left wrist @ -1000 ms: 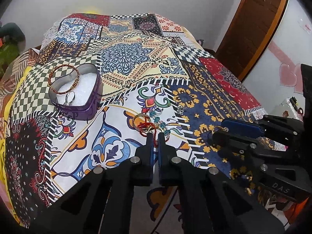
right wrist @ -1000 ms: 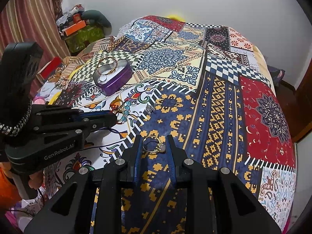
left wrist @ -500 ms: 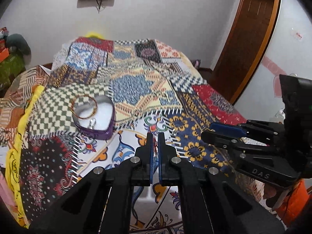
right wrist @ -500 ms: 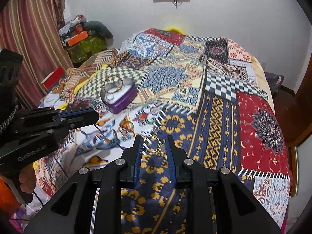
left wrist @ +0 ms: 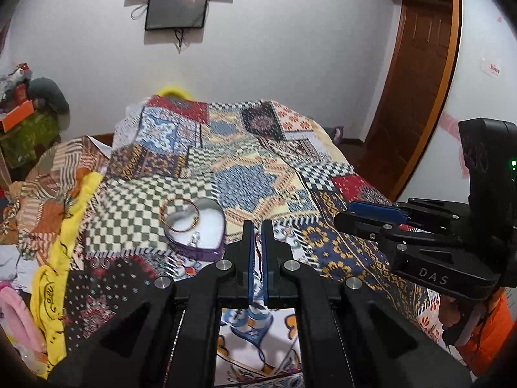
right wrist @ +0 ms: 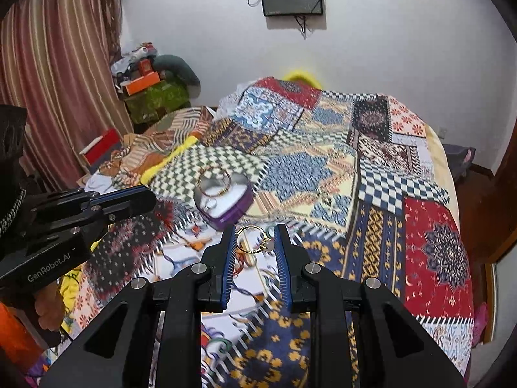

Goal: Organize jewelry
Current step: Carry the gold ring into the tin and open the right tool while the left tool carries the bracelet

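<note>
A patchwork bedspread [right wrist: 381, 174] is seen covering a bed. A gold ring [right wrist: 255, 240] is clamped between the blue pads of the right gripper [right wrist: 253, 242] and is held clear of the cloth. The left gripper [left wrist: 257, 242] is shown with its jaws together on a thin red thread [left wrist: 257, 252], of which only a short length is seen between the pads. Farther off, on the green-checked patch, a purple heart-shaped tin [left wrist: 194, 226] is set open, with a gold-and-red bangle [left wrist: 180, 215] leaning on its far-left rim and a small silver ring [left wrist: 195, 237] lying inside near the front wall
</note>
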Action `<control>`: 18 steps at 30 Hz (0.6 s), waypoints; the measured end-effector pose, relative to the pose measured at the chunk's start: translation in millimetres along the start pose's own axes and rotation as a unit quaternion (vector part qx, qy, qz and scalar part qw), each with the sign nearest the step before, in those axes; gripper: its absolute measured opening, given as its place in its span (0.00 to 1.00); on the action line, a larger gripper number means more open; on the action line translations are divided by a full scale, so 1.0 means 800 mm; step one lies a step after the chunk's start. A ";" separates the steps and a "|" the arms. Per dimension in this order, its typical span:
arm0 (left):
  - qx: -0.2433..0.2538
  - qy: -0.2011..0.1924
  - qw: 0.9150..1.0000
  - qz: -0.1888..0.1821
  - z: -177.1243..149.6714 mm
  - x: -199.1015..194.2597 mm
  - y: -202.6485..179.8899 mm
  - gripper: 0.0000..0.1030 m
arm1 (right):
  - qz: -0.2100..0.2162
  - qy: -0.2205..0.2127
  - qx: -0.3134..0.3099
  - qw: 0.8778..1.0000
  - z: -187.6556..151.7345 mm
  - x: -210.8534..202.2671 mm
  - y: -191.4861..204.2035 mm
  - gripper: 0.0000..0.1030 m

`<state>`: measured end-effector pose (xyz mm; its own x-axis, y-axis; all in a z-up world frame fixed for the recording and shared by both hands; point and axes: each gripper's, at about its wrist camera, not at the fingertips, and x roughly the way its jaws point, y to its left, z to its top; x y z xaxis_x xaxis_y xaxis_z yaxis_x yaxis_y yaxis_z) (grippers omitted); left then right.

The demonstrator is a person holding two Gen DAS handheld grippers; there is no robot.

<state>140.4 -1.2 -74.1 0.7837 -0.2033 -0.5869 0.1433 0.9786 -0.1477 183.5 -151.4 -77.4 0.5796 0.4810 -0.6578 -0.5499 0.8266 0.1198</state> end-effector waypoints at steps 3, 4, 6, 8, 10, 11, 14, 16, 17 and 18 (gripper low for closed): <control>-0.001 -0.013 1.000 0.009 0.007 -0.009 0.009 0.02 | 0.006 -0.005 0.000 1.000 0.009 0.003 0.006 0.21; -0.003 -0.018 1.000 0.012 0.010 -0.011 0.014 0.02 | 0.007 -0.006 -0.001 1.000 0.012 0.004 0.008 0.21; -0.006 -0.023 1.000 0.014 0.014 -0.014 0.020 0.02 | 0.009 -0.008 -0.004 1.000 0.017 0.009 0.013 0.21; -0.010 -0.029 0.999 0.015 0.018 -0.018 0.027 0.02 | 0.010 -0.009 -0.006 1.000 0.022 0.013 0.016 0.21; -0.011 -0.035 0.999 0.020 0.022 -0.020 0.031 0.02 | 0.011 -0.011 -0.007 1.000 0.026 0.015 0.018 0.21; -0.011 -0.038 0.999 0.022 0.024 -0.022 0.033 0.02 | 0.012 -0.011 -0.007 1.000 0.028 0.017 0.020 0.21; -0.012 -0.047 0.998 0.031 0.029 -0.024 0.041 0.02 | 0.014 -0.012 -0.006 1.000 0.034 0.023 0.023 0.21; -0.015 -0.050 0.998 0.036 0.033 -0.023 0.048 0.02 | 0.017 -0.012 -0.006 1.000 0.038 0.028 0.025 0.21; -0.016 -0.051 0.998 0.038 0.034 -0.023 0.050 0.02 | 0.018 -0.011 -0.005 1.000 0.040 0.030 0.026 0.21; -0.018 -0.052 0.998 0.039 0.036 -0.022 0.054 0.02 | 0.019 -0.010 -0.005 1.000 0.042 0.033 0.027 0.21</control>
<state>149.7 45.2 -47.2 0.8505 -0.1196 -0.5122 0.0588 0.9893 -0.1333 207.3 -111.4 -66.8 0.5705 0.5182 -0.6372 -0.5775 0.8048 0.1374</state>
